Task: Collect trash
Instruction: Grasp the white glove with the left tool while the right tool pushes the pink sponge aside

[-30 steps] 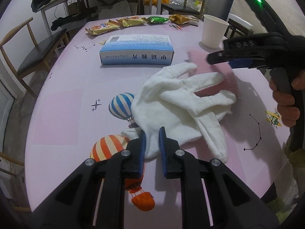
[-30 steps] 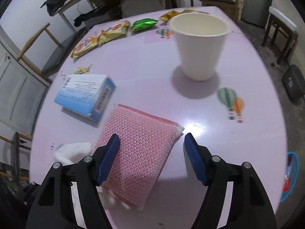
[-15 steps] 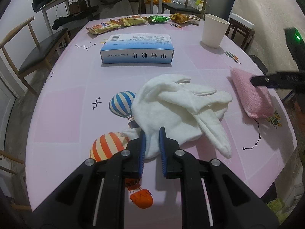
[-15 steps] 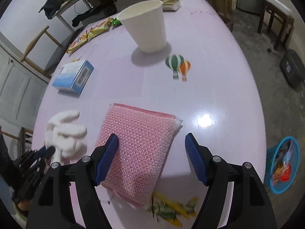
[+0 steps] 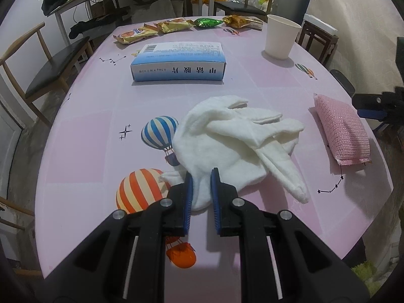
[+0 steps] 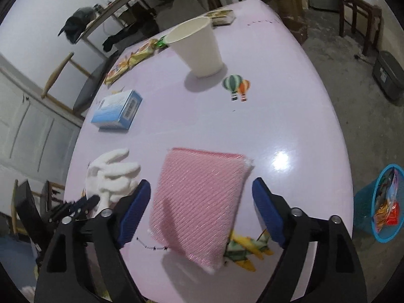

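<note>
My left gripper [image 5: 201,176] is shut on the near edge of a white cloth [image 5: 234,139] that lies crumpled on the pink table. My right gripper [image 6: 202,192] is open, its jaws wide on either side of a pink sponge [image 6: 199,199] that lies near the table's right edge; the sponge also shows in the left wrist view [image 5: 342,132]. A white paper cup [image 5: 280,39] stands far right. Several snack wrappers [image 5: 164,29] lie along the far edge. A blue medicine box [image 5: 178,61] lies beyond the cloth.
A blue bin [image 6: 381,204] with wrappers inside stands on the floor right of the table. Wooden chairs [image 5: 38,70] stand at the left and far side. The table's right edge [image 6: 338,126] is close to the sponge.
The right gripper carried the pink sponge off the white cloth to the table's right edge and now stands open around it. The left gripper kept its hold on the cloth.
</note>
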The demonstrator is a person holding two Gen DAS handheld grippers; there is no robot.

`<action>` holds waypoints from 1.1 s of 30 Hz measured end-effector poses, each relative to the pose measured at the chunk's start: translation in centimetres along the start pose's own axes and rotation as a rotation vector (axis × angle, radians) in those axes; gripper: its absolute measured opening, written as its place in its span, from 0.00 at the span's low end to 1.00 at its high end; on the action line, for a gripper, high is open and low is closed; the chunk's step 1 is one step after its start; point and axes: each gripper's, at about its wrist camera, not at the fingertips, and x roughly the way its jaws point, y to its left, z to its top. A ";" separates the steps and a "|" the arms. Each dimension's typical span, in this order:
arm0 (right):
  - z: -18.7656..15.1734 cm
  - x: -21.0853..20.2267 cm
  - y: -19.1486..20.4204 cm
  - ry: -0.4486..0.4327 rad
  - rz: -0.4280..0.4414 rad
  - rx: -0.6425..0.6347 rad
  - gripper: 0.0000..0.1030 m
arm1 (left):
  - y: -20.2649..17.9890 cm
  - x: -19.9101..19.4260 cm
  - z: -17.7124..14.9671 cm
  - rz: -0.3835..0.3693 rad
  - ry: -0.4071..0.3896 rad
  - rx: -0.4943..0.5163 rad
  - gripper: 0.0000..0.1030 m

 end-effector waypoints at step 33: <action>-2.8 0.3 2.8 -0.002 -0.127 -0.107 0.91 | -2.5 -0.4 0.3 -0.202 0.075 0.081 0.81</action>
